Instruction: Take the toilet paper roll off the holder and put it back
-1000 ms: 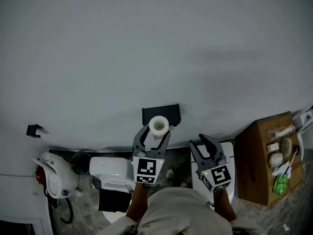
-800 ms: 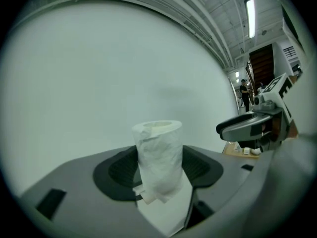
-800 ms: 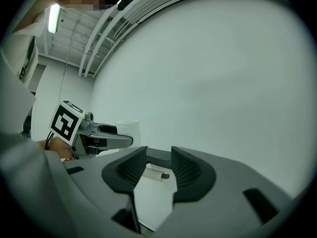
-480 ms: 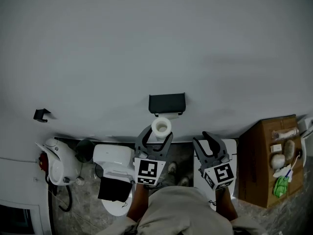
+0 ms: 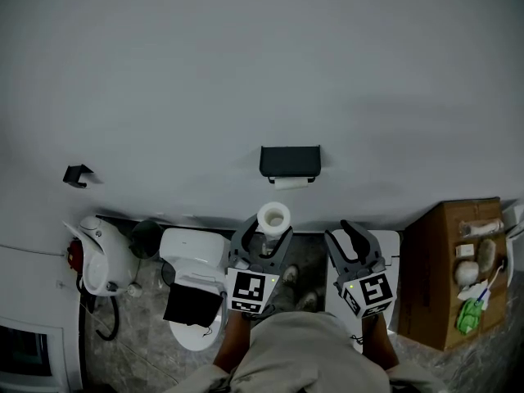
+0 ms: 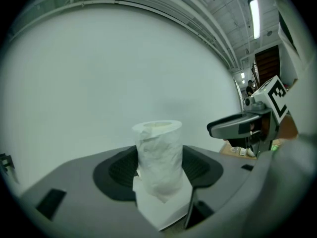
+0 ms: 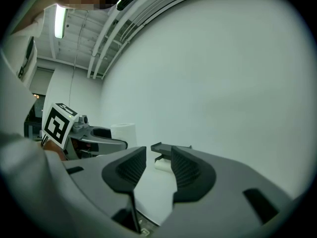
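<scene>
A black holder (image 5: pixel 289 161) is fixed on the grey wall, with a small white piece (image 5: pixel 291 183) under it. The white toilet paper roll (image 5: pixel 273 218) is off the holder, a little below it and apart from it. My left gripper (image 5: pixel 264 234) is shut on the roll, which stands upright between the pads with a loose sheet hanging (image 6: pixel 158 155). My right gripper (image 5: pixel 352 237) hovers open to the right of it, with nothing between its fingers. The right gripper view shows the holder (image 7: pixel 171 148) ahead and the roll (image 7: pixel 124 132) at left.
A white toilet (image 5: pixel 192 289) stands below left, with a white appliance (image 5: pixel 98 264) further left. A cardboard box (image 5: pixel 450 268) holding small items is at the right. A black hook (image 5: pixel 78 174) sits on the wall at left. A white cabinet (image 5: pixel 389 248) is under the right gripper.
The left gripper has drawn the roll back and down from the holder, so a gap now shows between them. The right gripper has kept its place beside it.
</scene>
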Demonstrator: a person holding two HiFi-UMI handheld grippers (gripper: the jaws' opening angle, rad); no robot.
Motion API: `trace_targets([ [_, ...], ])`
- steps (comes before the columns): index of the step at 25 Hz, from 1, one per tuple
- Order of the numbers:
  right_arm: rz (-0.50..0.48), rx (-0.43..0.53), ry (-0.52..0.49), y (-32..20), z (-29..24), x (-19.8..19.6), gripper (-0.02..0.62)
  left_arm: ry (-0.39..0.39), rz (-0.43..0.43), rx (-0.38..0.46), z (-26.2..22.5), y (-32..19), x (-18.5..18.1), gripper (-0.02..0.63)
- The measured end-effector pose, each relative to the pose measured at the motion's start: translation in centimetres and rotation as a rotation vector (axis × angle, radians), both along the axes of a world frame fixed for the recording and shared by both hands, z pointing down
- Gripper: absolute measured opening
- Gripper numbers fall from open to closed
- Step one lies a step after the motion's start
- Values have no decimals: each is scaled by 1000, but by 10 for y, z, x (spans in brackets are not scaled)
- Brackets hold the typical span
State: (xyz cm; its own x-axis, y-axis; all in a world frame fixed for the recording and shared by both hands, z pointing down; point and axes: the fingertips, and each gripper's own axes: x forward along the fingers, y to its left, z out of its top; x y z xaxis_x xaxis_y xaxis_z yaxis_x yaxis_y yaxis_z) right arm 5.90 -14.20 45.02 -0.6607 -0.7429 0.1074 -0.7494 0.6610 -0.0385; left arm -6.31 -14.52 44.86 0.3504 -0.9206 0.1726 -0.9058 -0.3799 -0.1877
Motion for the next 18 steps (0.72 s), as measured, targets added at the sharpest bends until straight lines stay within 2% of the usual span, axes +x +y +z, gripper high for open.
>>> trace_targets([
  [10,-14,-2,11,6,0,-12,153,20,-1,9,-1,9,-8,284],
  [18,28,10,9,-13,-7,-12,153,20,31,32,-11,-20,-10,284],
])
